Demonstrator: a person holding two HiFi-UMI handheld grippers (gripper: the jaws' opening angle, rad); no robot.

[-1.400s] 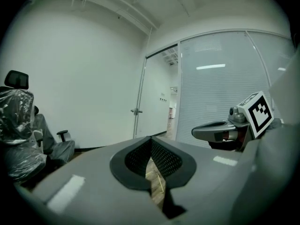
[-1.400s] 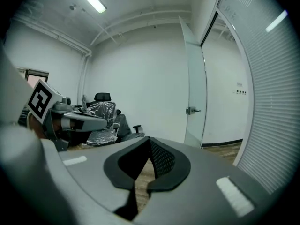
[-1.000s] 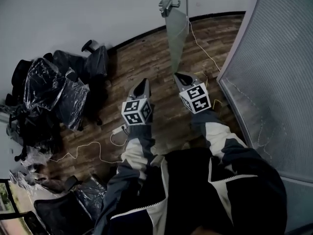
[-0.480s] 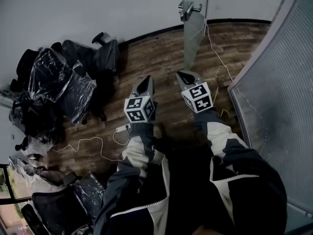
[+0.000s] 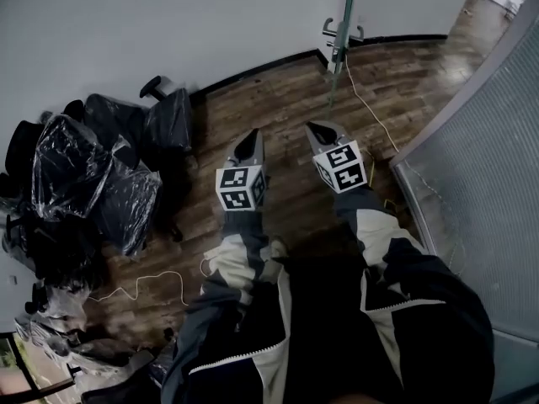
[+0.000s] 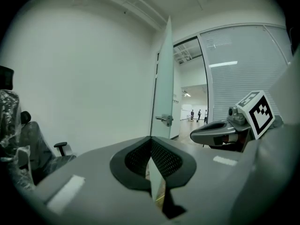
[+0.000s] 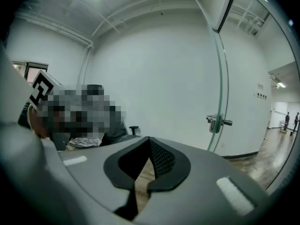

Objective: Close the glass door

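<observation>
The glass door (image 5: 346, 2) stands open ahead of me and shows edge-on in the head view, with its metal handle (image 5: 341, 32) at the floor line. Both grippers are held out over the wooden floor, short of the door and apart from it. My left gripper (image 5: 250, 141) is shut with nothing in it, and the door panel (image 6: 162, 78) and the handle (image 6: 165, 119) lie ahead of it. My right gripper (image 5: 318, 130) is shut and empty too. In its own view the door's edge (image 7: 220, 69) and the handle (image 7: 218, 122) stand to the right of its tips (image 7: 149, 138).
Office chairs wrapped in plastic (image 5: 84, 183) crowd the left side by the white wall. A frosted glass partition (image 5: 480, 167) runs along the right. A white cable (image 5: 370, 99) trails over the floor near the door. Beyond the doorway, people (image 6: 199, 115) stand far down a corridor.
I have moved forward toward the door with both grippers held out as before. The door, first seen as a broad pane, now shows edge-on, and the chairs have slid toward the lower left.
</observation>
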